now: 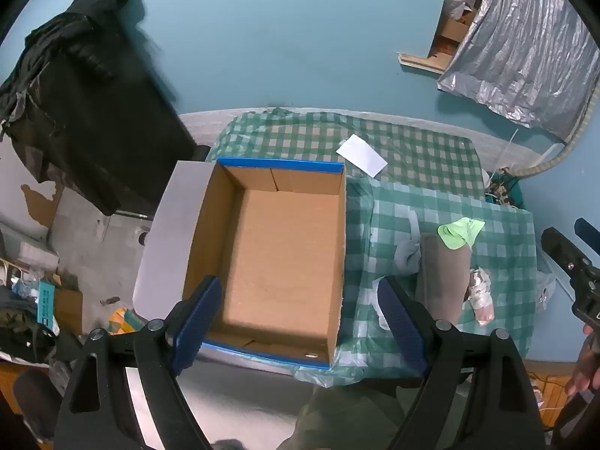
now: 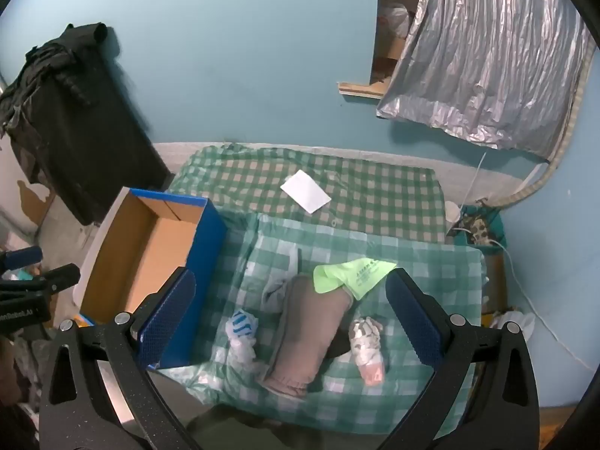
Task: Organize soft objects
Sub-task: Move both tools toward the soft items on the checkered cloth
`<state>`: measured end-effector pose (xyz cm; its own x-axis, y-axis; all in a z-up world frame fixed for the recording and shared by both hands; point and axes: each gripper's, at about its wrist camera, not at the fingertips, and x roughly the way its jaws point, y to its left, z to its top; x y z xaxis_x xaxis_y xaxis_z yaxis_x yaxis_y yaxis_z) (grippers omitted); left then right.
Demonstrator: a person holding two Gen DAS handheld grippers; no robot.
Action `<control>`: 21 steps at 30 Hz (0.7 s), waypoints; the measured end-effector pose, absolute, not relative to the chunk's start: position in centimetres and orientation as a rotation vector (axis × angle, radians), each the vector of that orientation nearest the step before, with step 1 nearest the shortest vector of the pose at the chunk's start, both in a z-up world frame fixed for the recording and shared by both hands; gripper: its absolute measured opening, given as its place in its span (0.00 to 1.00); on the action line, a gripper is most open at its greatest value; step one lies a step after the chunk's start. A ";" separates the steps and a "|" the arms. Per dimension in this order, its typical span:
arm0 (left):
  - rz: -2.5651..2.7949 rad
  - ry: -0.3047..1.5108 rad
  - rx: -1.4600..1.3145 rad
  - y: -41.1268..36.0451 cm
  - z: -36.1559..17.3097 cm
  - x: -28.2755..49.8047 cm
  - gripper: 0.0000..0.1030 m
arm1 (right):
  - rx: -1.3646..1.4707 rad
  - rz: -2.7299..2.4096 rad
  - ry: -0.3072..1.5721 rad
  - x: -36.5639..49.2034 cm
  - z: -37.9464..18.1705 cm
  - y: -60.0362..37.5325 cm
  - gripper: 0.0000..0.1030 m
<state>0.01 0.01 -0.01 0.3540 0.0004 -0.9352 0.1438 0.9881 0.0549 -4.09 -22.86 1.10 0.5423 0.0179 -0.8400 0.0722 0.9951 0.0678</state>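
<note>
**Right claw is closer to the soft pile**

Left view: I am holding my left claw (image 1: 298, 324) wide open, holding nothing, over the empty box (image 1: 277, 258). The soft things are lying off to its right.

Right view: I am holding my right claw (image 2: 290, 322) wide open and empty, right above the long gray cloth (image 2: 307, 333), which is running away from me between the fingers. The green cloth (image 2: 350, 272) is lying on its far end.

My two views are dim and blue-tinted, with heavy fisheye bending and black corners. The crinkled silver foil sheet (image 2: 483, 56) at two o'clock catches glare, and the black draped cloth (image 1: 86, 97) at ten o'clock smears with blur.
</note>
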 end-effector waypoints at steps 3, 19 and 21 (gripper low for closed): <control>-0.090 1.199 0.148 0.0 0.0 0.1 0.83 | 0.097 -0.035 1.009 -4.1 1.0 -22.8 0.98; -0.113 1.182 0.159 -1.0 0.1 -0.7 0.83 | 0.098 -0.042 1.012 -4.0 1.0 -23.2 0.98; -0.115 1.180 0.161 -1.2 0.1 -0.8 0.83 | 0.100 -0.045 1.011 -4.2 0.8 -23.0 0.98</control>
